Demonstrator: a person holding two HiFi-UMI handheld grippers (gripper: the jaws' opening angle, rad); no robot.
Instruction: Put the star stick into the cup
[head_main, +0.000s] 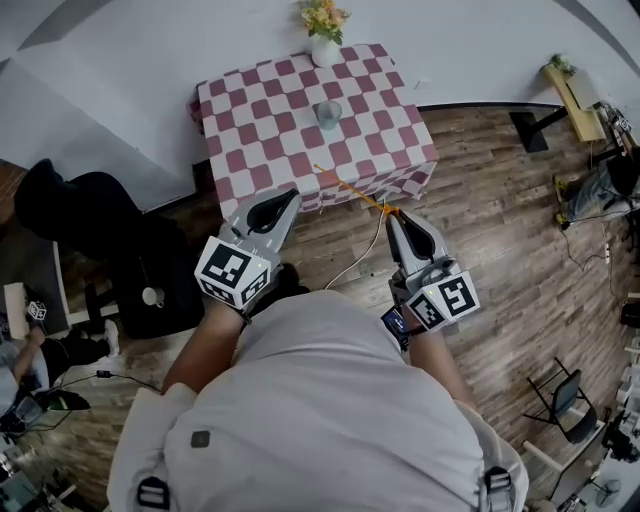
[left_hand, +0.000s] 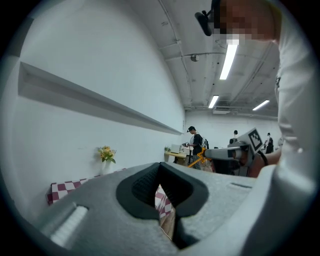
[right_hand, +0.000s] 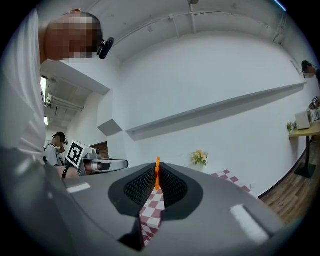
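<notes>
**Q:** So how were the arms set at that point?

**A:** Both were stuck out in front of the chest, elbows bent. The left forearm (head_main: 200, 350) and right forearm (head_main: 445, 365) angled slightly apart. The left gripper (head_main: 287, 198) and right gripper (head_main: 394, 218) sat at about the same height, well apart, noses pointing forward. Each one's marker cube (head_main: 233, 271) sat at the wrist end.

**Q:** And the jaws?

**A:** The left's tips (left_hand: 160, 166) were together with nothing between them. The right's tips (right_hand: 157, 175) were pinched on the star stick (right_hand: 157, 170), which poked out past the tips toward the left gripper's side.
</notes>
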